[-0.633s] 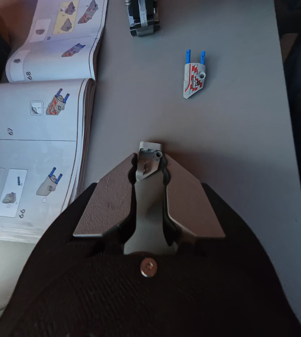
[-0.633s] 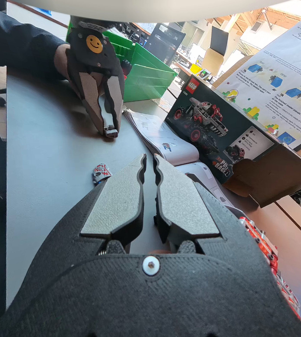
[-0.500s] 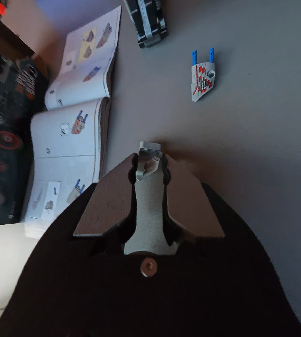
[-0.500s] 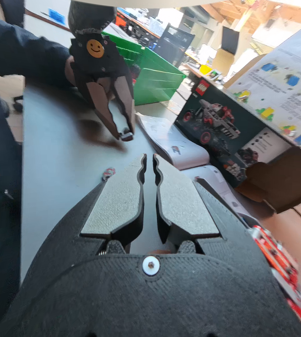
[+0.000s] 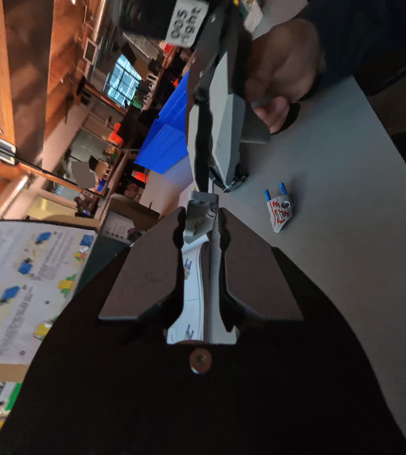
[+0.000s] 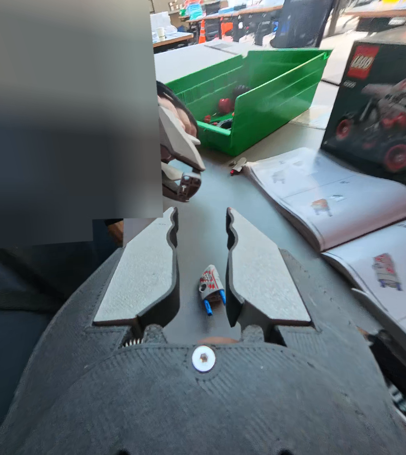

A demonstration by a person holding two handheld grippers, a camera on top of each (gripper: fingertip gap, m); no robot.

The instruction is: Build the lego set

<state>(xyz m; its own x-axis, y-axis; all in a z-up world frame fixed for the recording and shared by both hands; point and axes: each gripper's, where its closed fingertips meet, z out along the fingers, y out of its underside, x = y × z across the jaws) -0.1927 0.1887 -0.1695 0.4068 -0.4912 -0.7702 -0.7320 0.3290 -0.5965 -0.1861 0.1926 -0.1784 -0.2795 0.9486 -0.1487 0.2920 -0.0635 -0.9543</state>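
Note:
My left gripper is shut on a plain grey lego panel and holds it above the grey table, tilted up. It also shows in the right wrist view, with the panel at its tips. A grey panel with red and white decoration and two blue pins lies on the table. It shows between the fingers of my open right gripper, touching neither. In the left wrist view this decorated panel lies right of my left gripper, below the right gripper, which a hand holds.
An open instruction booklet lies to the right, with the lego box behind it. A green bin with red and black parts stands at the back. Small loose pieces lie by the booklet's far corner. A printed poster stands left. Both grippers' tips are close together, under 4 cm apart.
My left gripper has lifted off the table and tilted up with the grey panel. My right gripper has opened and moved over the decorated panel, which now shows between its fingers.

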